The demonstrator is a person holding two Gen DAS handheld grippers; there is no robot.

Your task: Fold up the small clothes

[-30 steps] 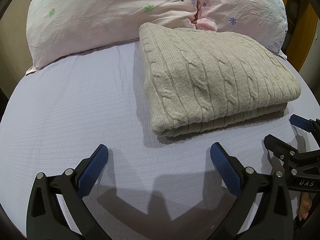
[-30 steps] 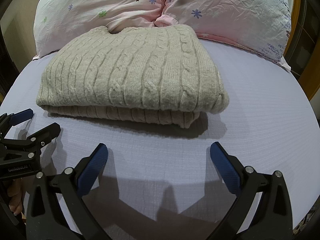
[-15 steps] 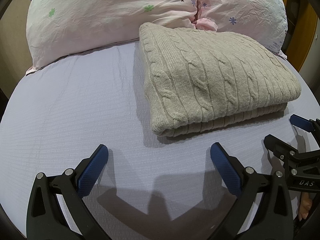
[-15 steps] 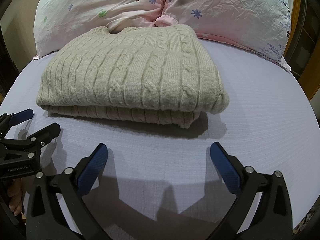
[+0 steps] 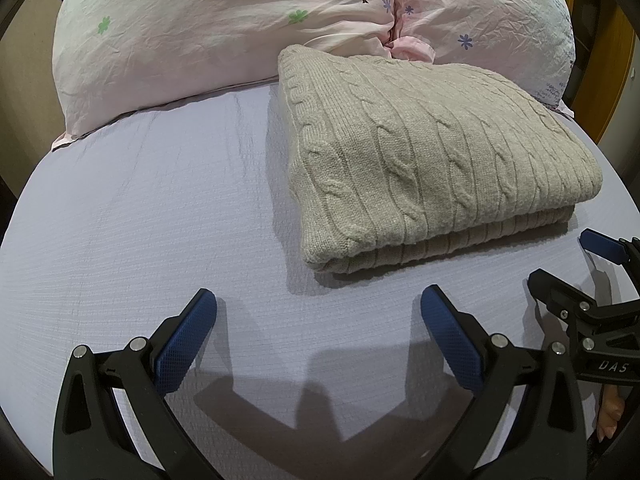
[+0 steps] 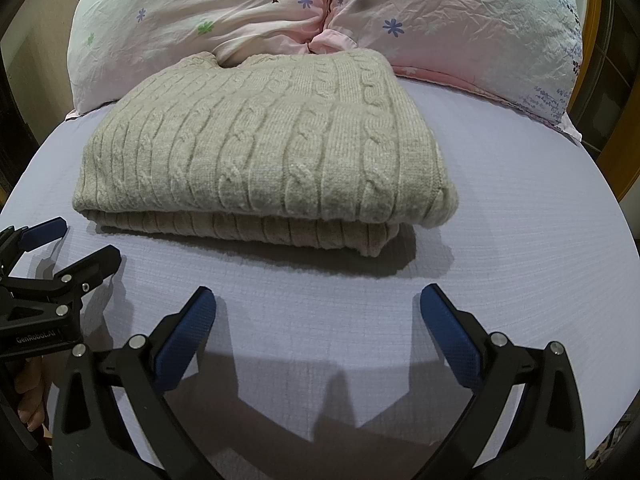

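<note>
A beige cable-knit sweater [image 5: 432, 160] lies folded in a flat rectangle on the lilac bed sheet [image 5: 140, 220], its far edge against the pillows. It also shows in the right wrist view [image 6: 260, 148]. My left gripper [image 5: 318, 304] is open and empty, hovering over the sheet in front of the sweater's left corner. My right gripper [image 6: 318, 304] is open and empty, in front of the sweater's right part. Each gripper shows in the other's view: the right one at the right edge [image 5: 568, 264], the left one at the left edge [image 6: 72, 244], both open.
Two pink flowered pillows [image 5: 224, 28] [image 6: 460, 24] lie across the head of the bed behind the sweater. A wooden frame [image 5: 616, 60] stands at the right. The sheet [image 6: 500, 220] stretches bare to the left and right of the sweater.
</note>
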